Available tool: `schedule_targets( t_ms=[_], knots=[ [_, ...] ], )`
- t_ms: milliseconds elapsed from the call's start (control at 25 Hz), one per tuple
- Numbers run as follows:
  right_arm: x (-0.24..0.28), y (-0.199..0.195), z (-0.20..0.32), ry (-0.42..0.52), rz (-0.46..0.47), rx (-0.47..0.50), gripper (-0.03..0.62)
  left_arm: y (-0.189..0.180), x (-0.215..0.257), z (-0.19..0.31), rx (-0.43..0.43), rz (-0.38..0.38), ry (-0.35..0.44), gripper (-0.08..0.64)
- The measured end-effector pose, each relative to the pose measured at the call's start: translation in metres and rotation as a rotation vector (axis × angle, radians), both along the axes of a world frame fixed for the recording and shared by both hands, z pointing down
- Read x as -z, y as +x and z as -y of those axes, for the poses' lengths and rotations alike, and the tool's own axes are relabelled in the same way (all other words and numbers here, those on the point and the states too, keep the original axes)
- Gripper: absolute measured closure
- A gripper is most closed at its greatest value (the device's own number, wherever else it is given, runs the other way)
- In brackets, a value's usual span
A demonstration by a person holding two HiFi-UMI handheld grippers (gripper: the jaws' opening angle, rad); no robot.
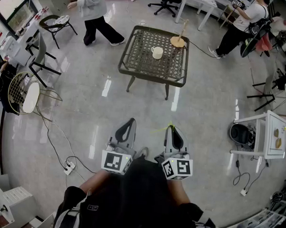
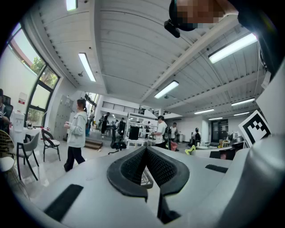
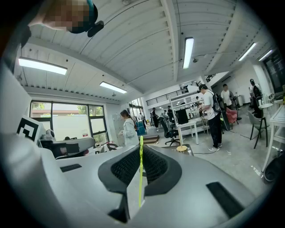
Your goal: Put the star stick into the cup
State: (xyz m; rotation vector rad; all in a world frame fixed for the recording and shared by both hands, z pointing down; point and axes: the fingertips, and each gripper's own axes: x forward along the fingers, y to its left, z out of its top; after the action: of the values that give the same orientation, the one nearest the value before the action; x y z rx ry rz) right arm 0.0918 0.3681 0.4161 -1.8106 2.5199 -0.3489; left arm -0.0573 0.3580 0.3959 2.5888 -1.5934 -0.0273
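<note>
Green mesh-topped bench (image 1: 128,49) well ahead of both claws, across open floor. Left claw (image 2: 146,148) pressed together at the tips, nothing between the pads. Right claw (image 3: 140,149) closed, pinching the star stick (image 3: 140,173), a thin yellow-green rod running up between the pads and poking past the tips; star end not made out. Both claws side by side, close in to the person's body, pointing toward the bench. White cup (image 1: 157,52) upright near bench centre, well apart from the stick. Small wooden stand (image 1: 177,41) just beyond the cup, toward the bench's far right corner.
</note>
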Motion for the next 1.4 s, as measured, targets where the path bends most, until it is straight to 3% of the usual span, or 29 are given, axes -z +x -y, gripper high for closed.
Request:
schedule_targets(
  t_ms=[560, 1120, 1400],
  knots=[
    [0.006, 0.011, -0.012, 0.031, 0.027, 0.002, 0.572, 0.01, 0.002, -0.013, 0.012, -0.007, 0.007, 0.543],
    [0.006, 0.053, -0.018, 0.073, 0.042, 0.02, 0.572, 0.05, 0.002, -0.029, 0.036, 0.002, 0.014, 0.543],
    [-0.002, 0.058, -0.003, 0.057, 0.059, 0.012, 0.572, 0.052, -0.009, -0.013, 0.036, 0.011, -0.007, 0.545]
  ],
)
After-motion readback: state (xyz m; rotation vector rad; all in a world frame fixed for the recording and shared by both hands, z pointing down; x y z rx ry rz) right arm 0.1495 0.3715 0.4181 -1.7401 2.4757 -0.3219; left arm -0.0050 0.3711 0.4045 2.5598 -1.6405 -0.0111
